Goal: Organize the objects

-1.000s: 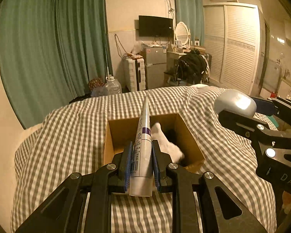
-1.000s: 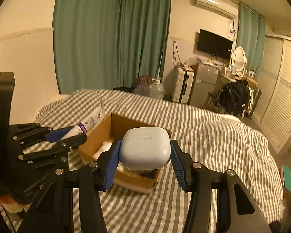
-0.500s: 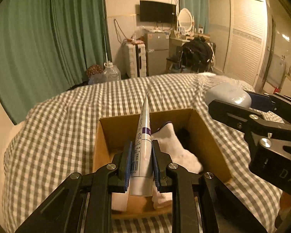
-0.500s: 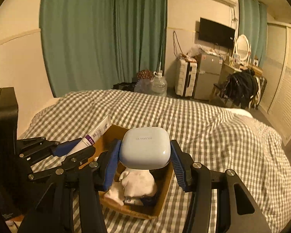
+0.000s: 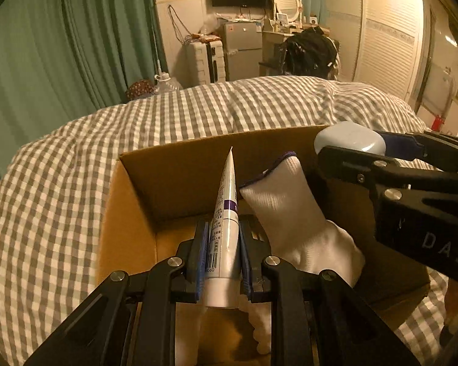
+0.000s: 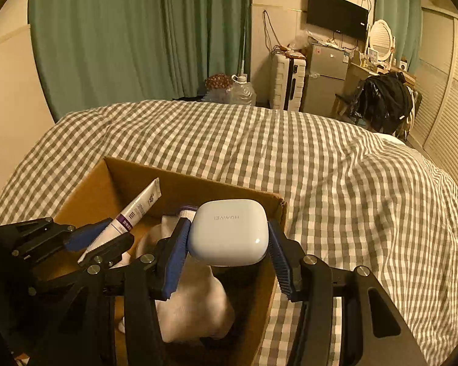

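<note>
Both tongs loaded and over the cardboard box (image 5: 174,180) on the checked duvet (image 6: 336,164).

Risks first. My left gripper (image 5: 221,262) is clamped tight on the cap end of a white tube w/ purple band (image 5: 226,213), prob. toothpaste or cream; the crimped tail sticks out long toward the far box wall. If I let go from here it could tip against that wall and stand on end rather than lie flat, or the tail could snag the rim on the way in. The white sock (image 5: 293,213) already fills most of the right side of the box, propped upright, so whatever lands on it may roll or slide. My right gripper (image 6: 227,244) has the white Huawei earbud case (image 6: 229,231) pinched across its sides, jaws part open to the case's width; smooth rounded shell, so a loose squeeze could squirt it out early. The two rigs sit v. near each other over the box, so a clash is possible if I drop both in at once.

Pose: both point steeply down and fwd into the box, left beside right, tube over the left half, case over the sock near the right wall.
</note>
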Tool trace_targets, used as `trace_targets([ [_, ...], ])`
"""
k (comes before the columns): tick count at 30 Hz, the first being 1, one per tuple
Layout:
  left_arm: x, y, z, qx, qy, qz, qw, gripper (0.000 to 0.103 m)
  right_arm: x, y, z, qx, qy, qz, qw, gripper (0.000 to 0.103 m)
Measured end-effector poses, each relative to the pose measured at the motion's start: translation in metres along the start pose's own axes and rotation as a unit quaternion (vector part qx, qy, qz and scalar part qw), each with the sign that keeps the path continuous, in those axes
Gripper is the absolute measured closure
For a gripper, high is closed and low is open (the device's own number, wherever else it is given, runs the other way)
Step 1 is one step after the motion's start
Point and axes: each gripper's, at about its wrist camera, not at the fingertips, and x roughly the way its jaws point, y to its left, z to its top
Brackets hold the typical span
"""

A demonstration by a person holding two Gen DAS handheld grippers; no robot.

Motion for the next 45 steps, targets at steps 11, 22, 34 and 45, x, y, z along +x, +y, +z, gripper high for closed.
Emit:
trace_targets([
  [11, -0.007, 0.0, 0.003, -0.015, -0.012, -0.016, 0.9997, 0.047, -0.004, -0.005, 0.004, 0.008, -0.02, 0.01, 1.0, 0.04],
  [22, -0.055, -0.003, 0.01, -0.026, -0.062, 0.014, 0.9976, 0.023, -0.055, -0.005, 0.006, 0.032, -0.069, 0.003, 0.997, 0.038],
  [34, -0.162, -0.008, 0.014, -0.016, -0.152, 0.046, 0.9872, 0.01, -0.169, 0.008, 0.011, 0.018, -0.153, -0.025, 0.988, 0.03],
  [45, -0.256, -0.018, -0.008, -0.02, -0.242, 0.071, 0.9675, 0.0, -0.289, 0.025, -0.011, 0.008, -0.247, -0.044, 0.968, 0.01],
])
